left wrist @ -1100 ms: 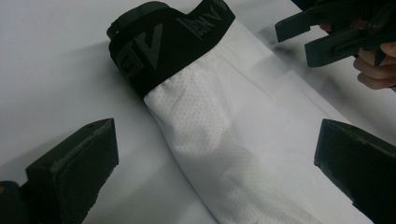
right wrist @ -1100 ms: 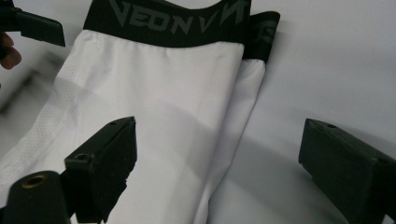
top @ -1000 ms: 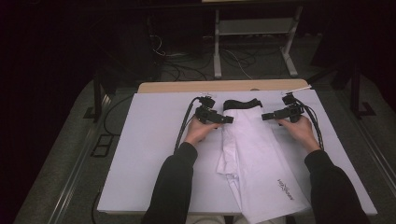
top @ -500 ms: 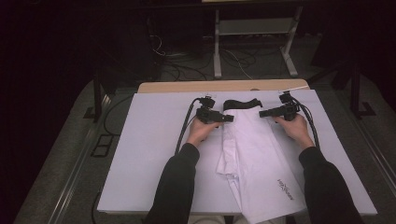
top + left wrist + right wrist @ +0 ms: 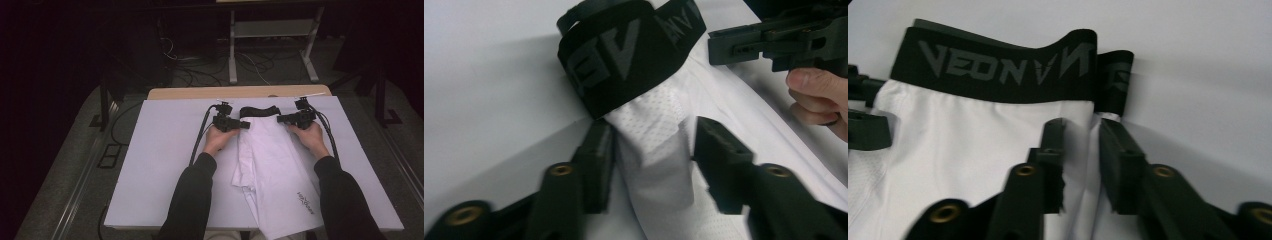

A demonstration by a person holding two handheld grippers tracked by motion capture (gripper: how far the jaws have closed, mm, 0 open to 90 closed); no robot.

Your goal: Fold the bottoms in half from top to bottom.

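White shorts [image 5: 274,170] with a black waistband [image 5: 259,110] lie on the white desk [image 5: 160,165], slightly right of centre. The leg ends reach the near edge, where small dark lettering [image 5: 306,198] marks the right leg; the waistband lies at the far end.

Both forearms in dark sleeves [image 5: 192,200] enter from the near edge, one on each side of the garment. The left hand [image 5: 218,140] holds the left hand-held gripper [image 5: 246,124] at the left edge of the shorts, just below the waistband. In the left gripper view its jaws stand apart with a raised fold of white mesh fabric [image 5: 654,145] between them, not clamped.

The right hand [image 5: 311,136] holds the right hand-held gripper [image 5: 281,119] at the right edge, just below the waistband. In the right gripper view its jaws stand a little apart, straddling the white side edge [image 5: 1092,150] without pinching it.

Cables [image 5: 200,140] trail from both grippers toward the near side. Beyond the desk, the dark floor carries cables and a metal stand [image 5: 270,40].
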